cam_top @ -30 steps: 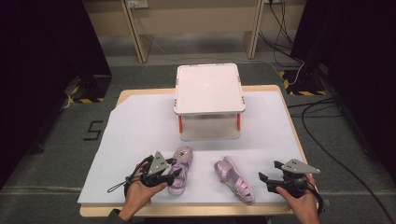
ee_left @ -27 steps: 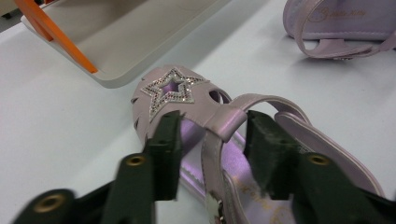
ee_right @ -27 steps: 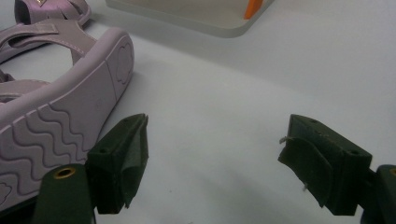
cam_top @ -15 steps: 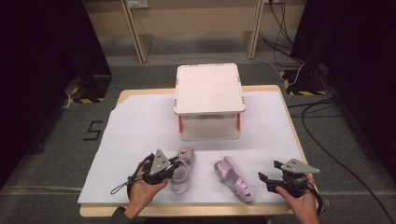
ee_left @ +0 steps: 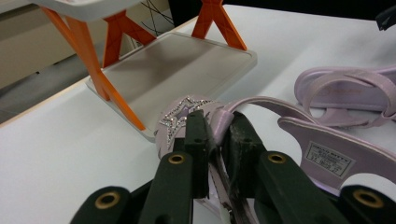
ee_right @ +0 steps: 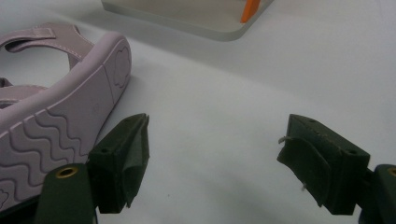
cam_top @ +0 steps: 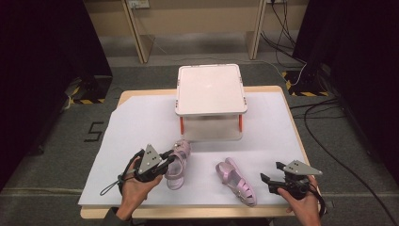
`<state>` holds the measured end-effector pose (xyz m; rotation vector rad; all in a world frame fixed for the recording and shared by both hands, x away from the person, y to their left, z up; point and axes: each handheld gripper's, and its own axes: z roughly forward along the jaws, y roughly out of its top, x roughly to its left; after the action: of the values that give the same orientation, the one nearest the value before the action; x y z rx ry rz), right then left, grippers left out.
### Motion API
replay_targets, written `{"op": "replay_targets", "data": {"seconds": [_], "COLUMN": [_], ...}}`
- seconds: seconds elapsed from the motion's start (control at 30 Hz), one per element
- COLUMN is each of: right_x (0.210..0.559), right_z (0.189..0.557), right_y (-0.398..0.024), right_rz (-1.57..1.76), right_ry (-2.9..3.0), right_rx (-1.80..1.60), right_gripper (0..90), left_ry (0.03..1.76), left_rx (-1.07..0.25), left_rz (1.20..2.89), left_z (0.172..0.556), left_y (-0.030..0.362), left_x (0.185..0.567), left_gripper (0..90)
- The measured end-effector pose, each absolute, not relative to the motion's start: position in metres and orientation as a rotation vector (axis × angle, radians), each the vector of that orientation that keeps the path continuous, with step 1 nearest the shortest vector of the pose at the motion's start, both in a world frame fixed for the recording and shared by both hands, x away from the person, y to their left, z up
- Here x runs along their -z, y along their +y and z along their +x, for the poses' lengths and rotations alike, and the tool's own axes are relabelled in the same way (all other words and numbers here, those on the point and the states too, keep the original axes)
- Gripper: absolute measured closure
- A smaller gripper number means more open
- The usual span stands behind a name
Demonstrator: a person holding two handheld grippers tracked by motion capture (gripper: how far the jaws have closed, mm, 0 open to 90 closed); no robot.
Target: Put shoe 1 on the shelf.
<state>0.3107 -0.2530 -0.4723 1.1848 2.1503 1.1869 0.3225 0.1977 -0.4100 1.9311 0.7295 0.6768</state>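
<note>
Two pink sandals lie on the white sheet in front of a white two-level rack (cam_top: 210, 89) with orange legs. My left gripper (cam_top: 170, 159) (ee_left: 215, 128) is shut on the strap of the left sandal (cam_top: 179, 157) (ee_left: 184, 119), just behind its glittery star. The sandal's labelled insole (ee_left: 327, 156) hangs to the right of the jaws. The right sandal (cam_top: 237, 181) (ee_left: 345, 88) lies on its side, its wavy sole (ee_right: 60, 116) turned to my right gripper (cam_top: 272, 171) (ee_right: 215, 154). That gripper stands open beside the sandal's toe, with nothing between its fingers.
The rack's lower tray (cam_top: 211, 134) (ee_left: 182, 70) rests on the sheet just beyond the sandals. The white sheet (cam_top: 141, 122) covers a wooden table (cam_top: 277, 89). Cables (cam_top: 324, 117) run over the floor at the right.
The left jaws have shut on the left sandal's strap, and that hand has risen a little with it. The right hand and the right sandal have stayed put.
</note>
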Motion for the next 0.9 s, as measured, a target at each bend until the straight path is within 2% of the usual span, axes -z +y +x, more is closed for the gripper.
{"op": "replay_targets", "data": {"seconds": [0.4,0.9], "right_x": [0.473,0.473], "right_z": [0.312,0.312], "right_y": [-0.253,-0.253], "right_rz": [1.178,1.182], "right_ry": [2.151,2.154], "right_rx": [-1.189,-1.185], "right_gripper": [23.4,23.4], "left_ry": [0.721,0.723], "left_rx": [-0.723,-0.745], "left_rz": [1.882,1.878], "left_z": [0.324,0.335], "left_y": [0.215,0.218], "left_x": [0.363,0.335], "left_gripper": [80.0,80.1]}}
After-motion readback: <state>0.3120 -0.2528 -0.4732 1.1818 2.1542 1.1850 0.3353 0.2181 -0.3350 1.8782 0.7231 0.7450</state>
